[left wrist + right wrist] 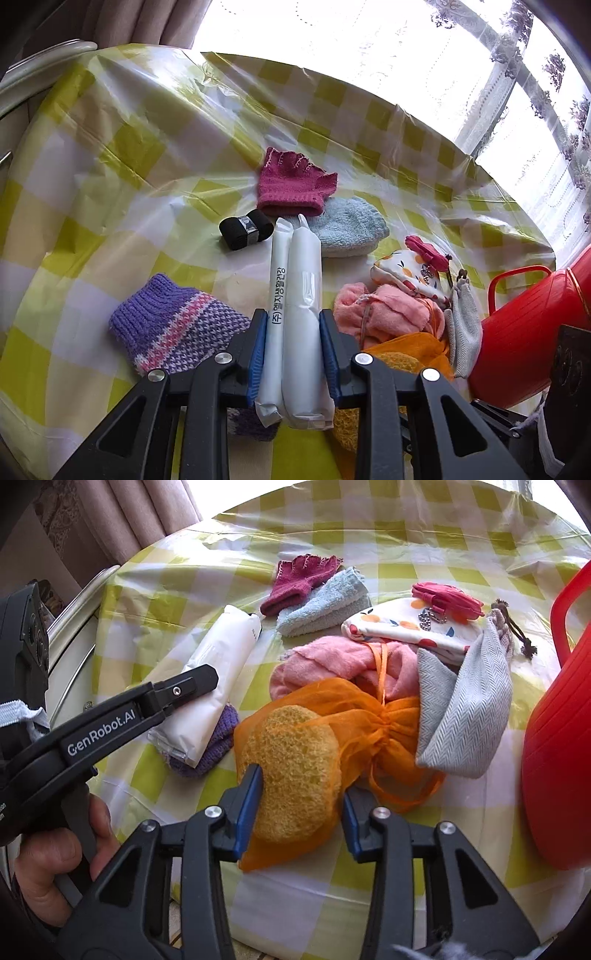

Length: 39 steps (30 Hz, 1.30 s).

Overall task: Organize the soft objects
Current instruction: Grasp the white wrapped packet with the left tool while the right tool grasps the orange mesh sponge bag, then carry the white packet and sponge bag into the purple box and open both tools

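On the counter (110,155), covered by a yellow-checked plastic sheet, soft things are spread from left to right. Farthest left, a purple knitted piece (177,325) is laid flat, and its near end is partly pinned under the white packet (295,314). That packet is gripped lengthwise by the left tool (293,325), whose blue pads are pressed against both of its sides, so that the long, limp roll can be carried without sagging. Beyond it, a black elastic roll (245,229), a magenta glove (291,184) and a pale blue towel (351,230) are set close together, the glove overlapping the towel, which suggests a group already begun. Further right, a loose heap is formed by a pink cloth (332,664), a fruit-print pouch (399,627) and a grey herringbone bag (465,709), probably still unsorted. At the front of that heap, the orange mesh bag (351,716) with its yellow sponge (295,768) is straddled by the right tool (303,794); one pad touches the sponge, the other stands just clear, so the jaws are judged apart. At the far right, a red basket (561,738) stands, presumably as a receptacle.
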Motion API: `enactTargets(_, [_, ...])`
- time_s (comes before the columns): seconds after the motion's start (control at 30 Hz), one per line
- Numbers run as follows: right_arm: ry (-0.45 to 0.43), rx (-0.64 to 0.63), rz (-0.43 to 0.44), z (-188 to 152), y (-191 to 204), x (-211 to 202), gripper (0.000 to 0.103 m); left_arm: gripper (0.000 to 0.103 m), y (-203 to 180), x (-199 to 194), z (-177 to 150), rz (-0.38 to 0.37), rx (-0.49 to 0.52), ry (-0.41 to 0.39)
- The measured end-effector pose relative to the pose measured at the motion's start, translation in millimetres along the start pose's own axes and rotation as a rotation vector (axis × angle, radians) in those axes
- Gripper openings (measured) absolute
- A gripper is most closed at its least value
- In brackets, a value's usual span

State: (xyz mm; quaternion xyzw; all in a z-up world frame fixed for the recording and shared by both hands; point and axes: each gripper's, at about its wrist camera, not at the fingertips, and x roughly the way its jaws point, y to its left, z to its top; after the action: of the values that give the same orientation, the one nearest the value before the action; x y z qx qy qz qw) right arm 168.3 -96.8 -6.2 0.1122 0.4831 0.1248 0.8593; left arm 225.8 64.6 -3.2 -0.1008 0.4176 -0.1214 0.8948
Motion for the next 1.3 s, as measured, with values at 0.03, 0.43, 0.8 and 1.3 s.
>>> enactTargets(0.03, [-0.003,-0.002,0.005,-0.2,0.9,-2.3,0.037,0.029,0.8,-3.0,-2.1,0.003,-0.008,-0.008])
enactTargets(0.43, [-0.022,-0.04,0.059,-17.4,7.9,-31.2,0.02,0.029,2.3,-44.1,-38.3,0.011,-0.066,-0.056])
enactTargets(0.8, [-0.049,-0.043,0.09,-48.3,-1.1,-82.5,0.02,0.029,-22.3,-79.6,-63.7,-0.048,-0.039,-0.059])
enactTargets(1.3, [-0.109,-0.004,-0.005,-92.4,-50.3,-166.9,0.02,0.029,-96.5,-115.6,-101.6,-0.164,0.088,-0.017])
